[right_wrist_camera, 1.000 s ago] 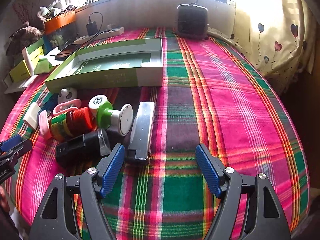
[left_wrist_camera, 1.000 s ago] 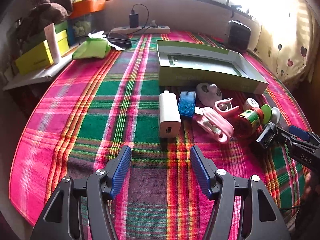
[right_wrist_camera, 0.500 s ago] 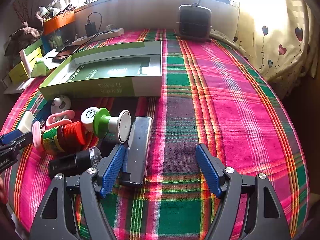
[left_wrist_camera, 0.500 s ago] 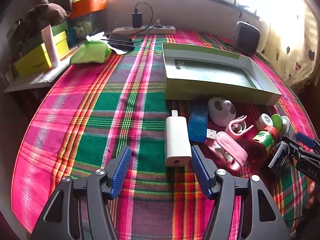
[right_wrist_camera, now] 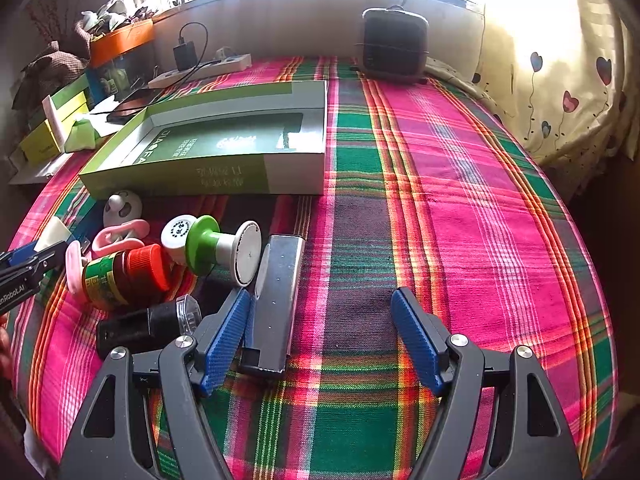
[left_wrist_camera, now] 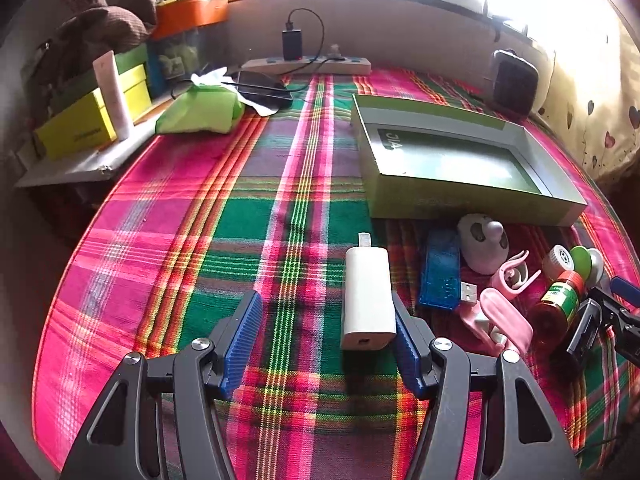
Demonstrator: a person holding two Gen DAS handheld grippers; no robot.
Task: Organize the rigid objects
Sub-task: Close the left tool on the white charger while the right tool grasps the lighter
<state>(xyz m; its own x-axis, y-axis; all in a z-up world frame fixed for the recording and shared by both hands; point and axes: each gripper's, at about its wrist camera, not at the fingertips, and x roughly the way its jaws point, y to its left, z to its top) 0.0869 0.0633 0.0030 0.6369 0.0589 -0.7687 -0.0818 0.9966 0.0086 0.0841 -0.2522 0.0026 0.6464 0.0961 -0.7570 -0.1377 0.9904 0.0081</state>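
On the plaid cloth lies a row of small items below a shallow green box (left_wrist_camera: 460,160) (right_wrist_camera: 224,148). My left gripper (left_wrist_camera: 328,340) is open, and the white power bank (left_wrist_camera: 367,298) lies between its fingers against the right pad (left_wrist_camera: 406,344). Beside it are a blue USB stick (left_wrist_camera: 440,276), a grey-white mouse-like gadget (left_wrist_camera: 484,244) and pink clips (left_wrist_camera: 506,320). My right gripper (right_wrist_camera: 320,340) is open; the grey metal stapler (right_wrist_camera: 276,300) lies just inside its left pad (right_wrist_camera: 226,336). Left of it are a black cylinder (right_wrist_camera: 148,324), a red-capped bottle (right_wrist_camera: 124,276) and a green-and-white spool (right_wrist_camera: 216,248).
A power strip (left_wrist_camera: 308,65) with a charger, a phone and a green pouch (left_wrist_camera: 200,110) sit at the back left beside yellow boxes (left_wrist_camera: 80,128). A dark small heater (right_wrist_camera: 394,46) stands at the back. The cloth's right half (right_wrist_camera: 460,200) is bare; a curtain hangs right.
Both grippers have moved forward. The power bank has come between the left fingers, and the stapler has slid inside the right gripper's left pad. Nothing has been taken hold of.
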